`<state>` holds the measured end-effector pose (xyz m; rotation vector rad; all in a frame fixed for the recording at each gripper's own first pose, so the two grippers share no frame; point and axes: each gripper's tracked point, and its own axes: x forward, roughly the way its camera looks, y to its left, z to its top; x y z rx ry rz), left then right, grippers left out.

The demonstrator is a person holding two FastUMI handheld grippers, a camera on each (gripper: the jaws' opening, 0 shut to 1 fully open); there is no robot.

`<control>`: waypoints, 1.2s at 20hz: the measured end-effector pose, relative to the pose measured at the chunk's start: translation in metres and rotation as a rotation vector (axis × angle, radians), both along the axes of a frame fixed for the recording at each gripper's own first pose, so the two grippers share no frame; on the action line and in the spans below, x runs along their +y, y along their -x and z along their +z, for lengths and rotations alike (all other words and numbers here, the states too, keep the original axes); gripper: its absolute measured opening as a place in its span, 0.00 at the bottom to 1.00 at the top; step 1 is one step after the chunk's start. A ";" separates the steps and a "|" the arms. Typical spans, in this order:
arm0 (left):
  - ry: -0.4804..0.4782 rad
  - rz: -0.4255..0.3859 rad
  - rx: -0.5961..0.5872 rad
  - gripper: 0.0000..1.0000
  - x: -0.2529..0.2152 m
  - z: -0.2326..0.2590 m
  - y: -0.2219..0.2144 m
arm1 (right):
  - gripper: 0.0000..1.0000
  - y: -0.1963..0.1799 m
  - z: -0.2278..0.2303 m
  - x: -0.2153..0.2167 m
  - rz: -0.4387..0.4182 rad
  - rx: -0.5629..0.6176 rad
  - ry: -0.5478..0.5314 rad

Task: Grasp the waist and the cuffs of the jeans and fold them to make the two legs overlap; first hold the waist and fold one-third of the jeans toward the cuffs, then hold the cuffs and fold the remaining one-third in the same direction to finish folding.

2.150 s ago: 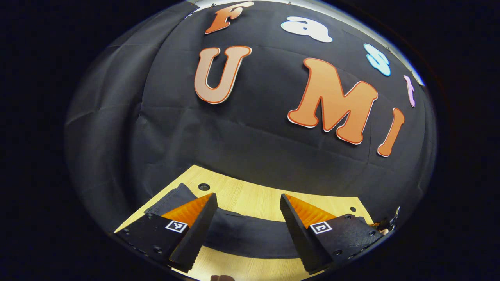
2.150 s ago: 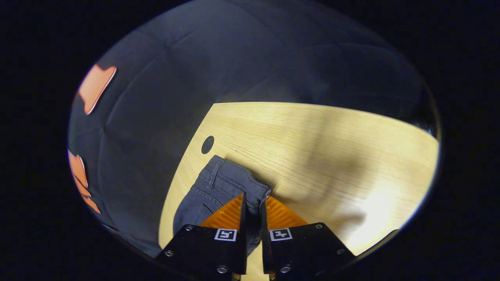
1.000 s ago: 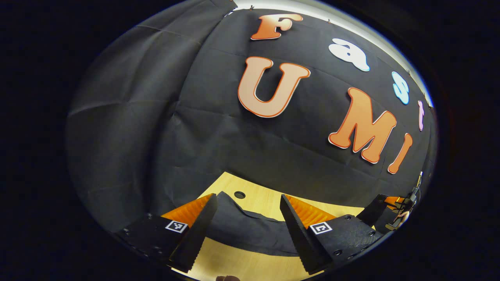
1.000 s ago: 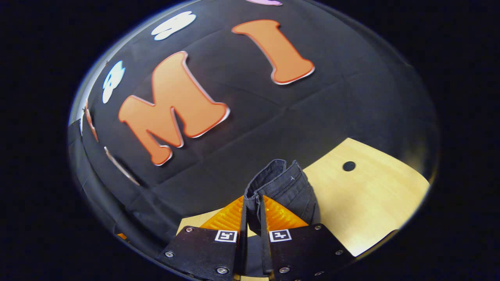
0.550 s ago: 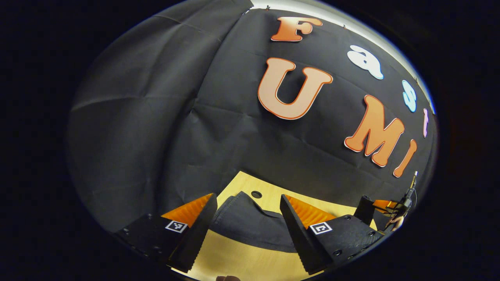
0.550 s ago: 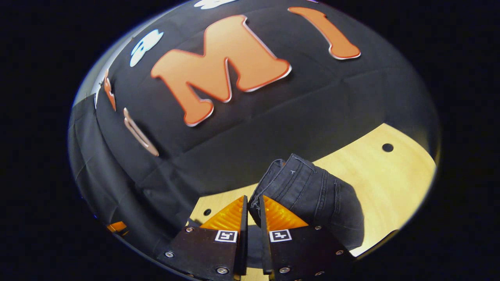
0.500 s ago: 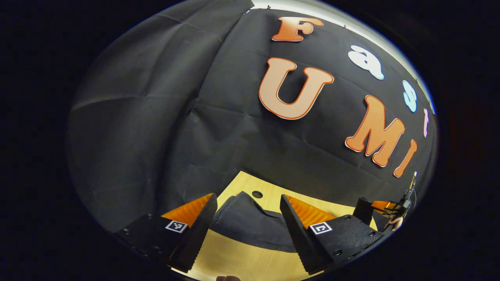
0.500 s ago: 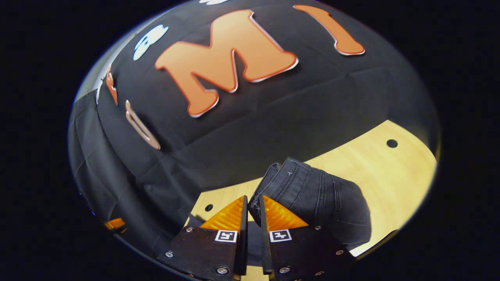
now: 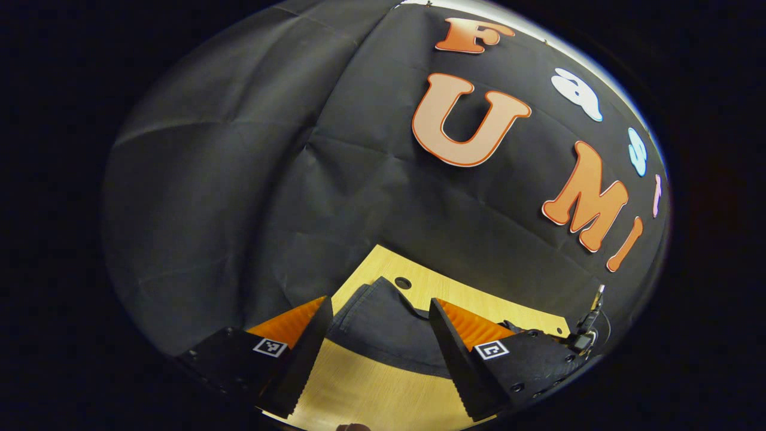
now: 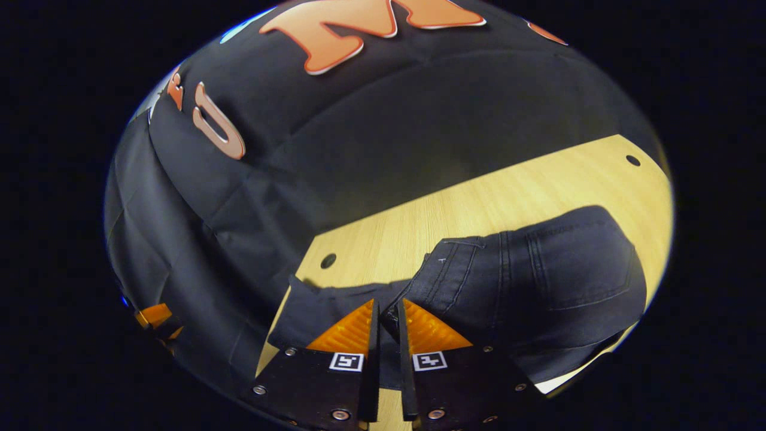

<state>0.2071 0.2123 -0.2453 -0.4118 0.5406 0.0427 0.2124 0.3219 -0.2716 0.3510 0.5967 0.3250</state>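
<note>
From the left gripper view, my left gripper (image 9: 378, 353) is hanging wide open with nothing in it, just above the near edge of the jeans (image 9: 383, 326). The dark denim sits right between the two fingers, lying flat on the counter (image 9: 371, 398), and runs off to the right from there. So relative to the jeans, the left gripper is parked at one end, near the small hole in the counter (image 9: 402, 282). I honestly can't tell if that end is the cuffs, since it just reads as a flat dark patch with a rounded corner.

Over in the right gripper view, my right gripper (image 10: 386, 326) is closed tight on the waist (image 10: 446, 263) edge, with both fingers pinching the denim. From the waist, the back pocket (image 10: 583, 263) and seat spread out to the right, and a flatter strip of the jeans pokes out to the left, lower down on the counter. The waist part looks lifted and draped over that strip, so my guess is I'm mid-fold, carrying the waist across.

The thing that matters here is that the jeans' long axis runs from the waist toward the left gripper's end, so that's the direction I'd need to go.

The actual pinch point is hidden behind the gripper body, and the right edge of the jeans gets cut off.
</note>
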 end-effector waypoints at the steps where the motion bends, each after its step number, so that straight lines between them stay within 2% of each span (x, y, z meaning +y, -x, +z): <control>1: -0.001 -0.001 0.009 0.98 0.000 -0.004 0.001 | 0.16 0.003 -0.009 0.003 0.009 0.021 0.022; 4: 0.037 0.004 0.031 0.95 -0.002 -0.014 -0.001 | 0.16 0.015 -0.038 0.014 0.049 0.093 0.071; 6: 0.087 0.017 0.045 0.98 0.001 -0.024 0.001 | 0.16 0.022 -0.051 0.014 0.053 0.128 0.114; 7: 0.107 0.026 0.052 0.98 -0.001 -0.028 0.001 | 0.16 0.024 -0.054 0.027 0.083 0.142 0.092; 8: 0.121 0.037 0.059 0.98 0.000 -0.031 0.001 | 0.44 0.028 -0.052 0.030 0.104 0.143 0.071; 10: 0.156 0.057 0.065 0.98 0.002 -0.036 0.001 | 1.00 0.032 -0.038 0.021 0.090 0.123 0.074; 12: 0.224 0.087 0.080 0.97 0.003 -0.044 0.000 | 0.98 0.031 -0.018 0.006 0.073 0.114 0.070; 14: 0.339 0.138 0.120 0.98 0.001 -0.062 -0.002 | 0.99 0.031 0.000 -0.004 0.071 0.109 0.038; 18: 0.540 0.232 0.251 0.97 0.005 -0.125 -0.004 | 0.98 0.032 0.028 -0.025 0.047 0.095 0.001; 22: 0.611 0.365 0.314 0.98 0.032 -0.173 -0.021 | 0.98 0.034 0.034 -0.041 0.030 0.116 -0.021; 24: 0.648 0.389 0.350 0.98 0.033 -0.196 -0.028 | 0.98 0.033 0.034 -0.047 0.020 0.133 -0.042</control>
